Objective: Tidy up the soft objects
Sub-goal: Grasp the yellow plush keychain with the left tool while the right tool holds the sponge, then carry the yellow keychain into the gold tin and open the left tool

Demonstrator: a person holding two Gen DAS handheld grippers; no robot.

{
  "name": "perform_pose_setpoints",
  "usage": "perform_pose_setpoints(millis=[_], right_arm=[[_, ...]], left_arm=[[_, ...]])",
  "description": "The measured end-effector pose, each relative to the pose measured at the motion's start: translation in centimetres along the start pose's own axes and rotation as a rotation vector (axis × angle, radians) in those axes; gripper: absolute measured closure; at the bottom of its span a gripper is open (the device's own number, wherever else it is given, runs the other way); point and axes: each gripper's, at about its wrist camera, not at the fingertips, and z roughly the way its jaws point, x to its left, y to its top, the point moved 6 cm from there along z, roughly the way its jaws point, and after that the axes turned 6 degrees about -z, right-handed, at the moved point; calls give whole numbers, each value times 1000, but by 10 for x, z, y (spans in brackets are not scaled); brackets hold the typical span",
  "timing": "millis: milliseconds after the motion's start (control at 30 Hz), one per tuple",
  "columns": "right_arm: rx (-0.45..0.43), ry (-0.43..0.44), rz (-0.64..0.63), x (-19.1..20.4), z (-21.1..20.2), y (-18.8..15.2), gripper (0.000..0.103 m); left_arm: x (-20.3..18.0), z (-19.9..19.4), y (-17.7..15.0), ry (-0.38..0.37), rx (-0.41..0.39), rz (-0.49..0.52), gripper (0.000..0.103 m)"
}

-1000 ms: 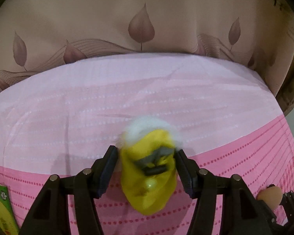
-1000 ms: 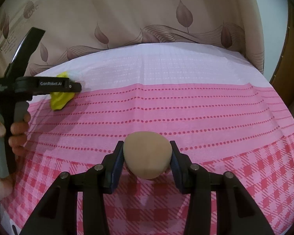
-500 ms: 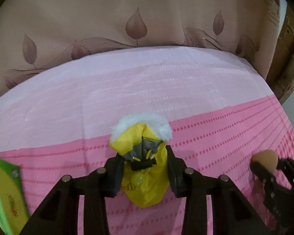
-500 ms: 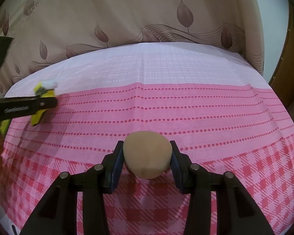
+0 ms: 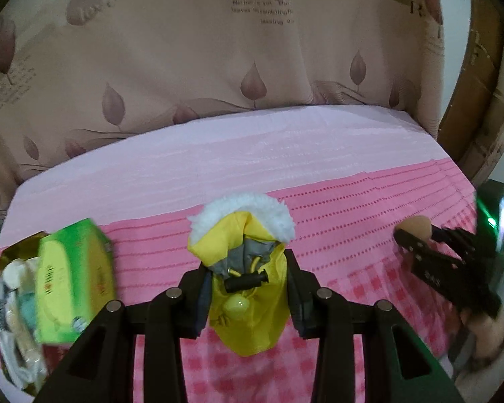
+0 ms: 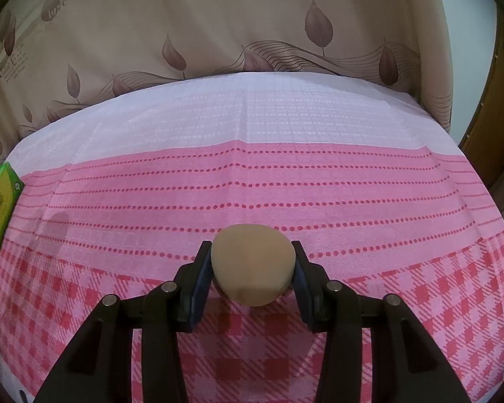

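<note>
Nearby, green box (image 5: 74, 282) flanks clamped yellow jacket (image 5: 247, 288).

The curtain (image 6: 252, 16) carries printed lettering: a large "R" with small lines below, one reading roughly "Needling The", the rest too blurred. The green box (image 5: 74, 278) bears unreadable red print.

Both cameras sit just behind their own grippers, looking steeply down and forward over a pink tablecloth (image 5: 319, 154) toward a leaf-print curtain (image 6: 218, 16). The left wrist view looks from the cloth's left part, the right wrist view from nearer its middle. The 2 views share cloth, curtain and a green box (image 5: 74, 278).
</note>
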Motion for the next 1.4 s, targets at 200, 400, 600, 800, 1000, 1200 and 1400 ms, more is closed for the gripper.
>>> perform_pose_setpoints(millis=[200,400,600,800,1000,1200,1400], right_arm=[[0,-5,-5,1,1,0,61],[0,-6,-6,1,1,0,61],[1,-6,-6,0,1,0,61],[1,-6,-6,0,1,0,61],[1,-7,-6,1,1,0,61],[2,-8,-8,0,1,0,61],[2,-9,-11,0,1,0,61]], left_arm=[[29,-38,-8,26,-38,-9,65],[86,-67,-15,100,-61,-67,65],[146,-80,-21,194,-73,-131,65],[203,-85,-25,282,-78,-196,65],[244,-79,-33,330,-58,-250,65],[270,-69,-39,351,-43,-296,65],[287,-58,-46,371,-31,-318,65]])
